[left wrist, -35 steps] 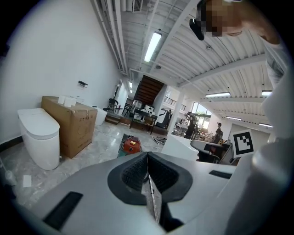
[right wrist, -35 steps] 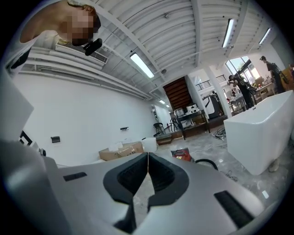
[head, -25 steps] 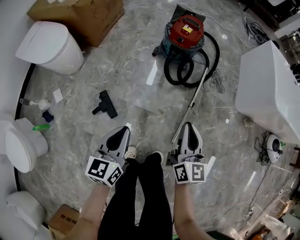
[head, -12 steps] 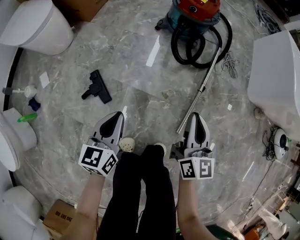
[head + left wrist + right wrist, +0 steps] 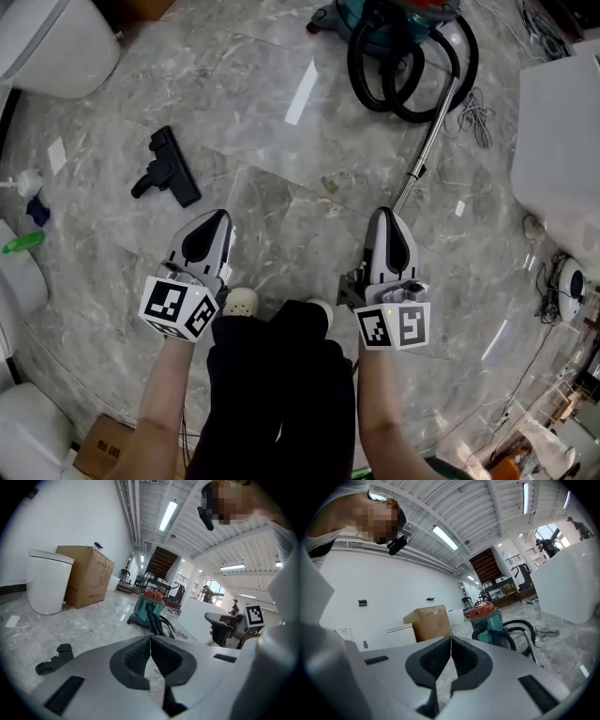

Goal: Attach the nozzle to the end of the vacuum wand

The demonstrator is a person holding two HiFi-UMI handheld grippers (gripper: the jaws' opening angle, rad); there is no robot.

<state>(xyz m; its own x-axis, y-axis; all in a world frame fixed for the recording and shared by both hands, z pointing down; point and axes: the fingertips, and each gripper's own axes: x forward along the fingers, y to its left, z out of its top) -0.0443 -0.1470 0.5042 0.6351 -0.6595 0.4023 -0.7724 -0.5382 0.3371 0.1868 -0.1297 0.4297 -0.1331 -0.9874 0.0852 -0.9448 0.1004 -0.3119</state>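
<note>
**Step in hand.** The approach is judged to be under way; nothing has been picked up.

- The left gripper is seen with its jaws pressed together and nothing between them.
- The right gripper is found in the same condition, closed and empty.

Both pairs of jaws must be opened before any contact is made.

It is recommended that the black plastic floor nozzle be taken by its narrow neck, with the socket left unobstructed. The chrome metal vacuum wand should be held close to its free end. The two axes should be lined up before they are pushed together, since a skewed entry is likely to jam.

**Condition of the task's items.**

- The nozzle is a wide flat head with a slimmer neck set at an angle. It lies flat on the grey marble floor, ahead and to the left of the left gripper, well apart from the wand.
- The wand is straight and lies on the floor. It runs from the coiled black hose towards the right gripper's tip.
- Contact between the wand's free end and that tip cannot be determined.
</note>
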